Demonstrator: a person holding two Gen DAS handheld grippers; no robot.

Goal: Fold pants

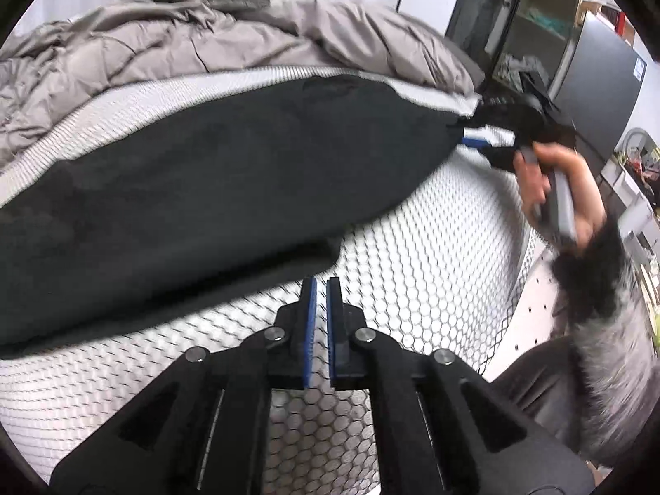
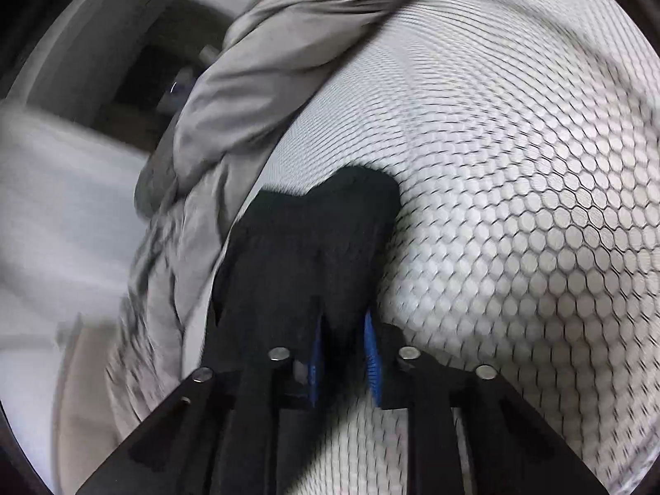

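Note:
The dark pants (image 1: 198, 189) lie spread across a mattress with a white honeycomb cover (image 1: 412, 247). My left gripper (image 1: 321, 288) is shut and empty, just below the pants' near edge. My right gripper (image 1: 474, 140) is at the pants' far right end, held by a hand (image 1: 552, 181). In the right wrist view it (image 2: 344, 326) is shut on a bunch of the dark pants fabric (image 2: 313, 239), which hides the fingertips.
A rumpled grey duvet (image 1: 206, 37) lies along the far side of the mattress, also in the right wrist view (image 2: 247, 95). Dark cabinets (image 1: 594, 82) and shelves stand at the right. The mattress edge (image 1: 528, 272) drops off at the right.

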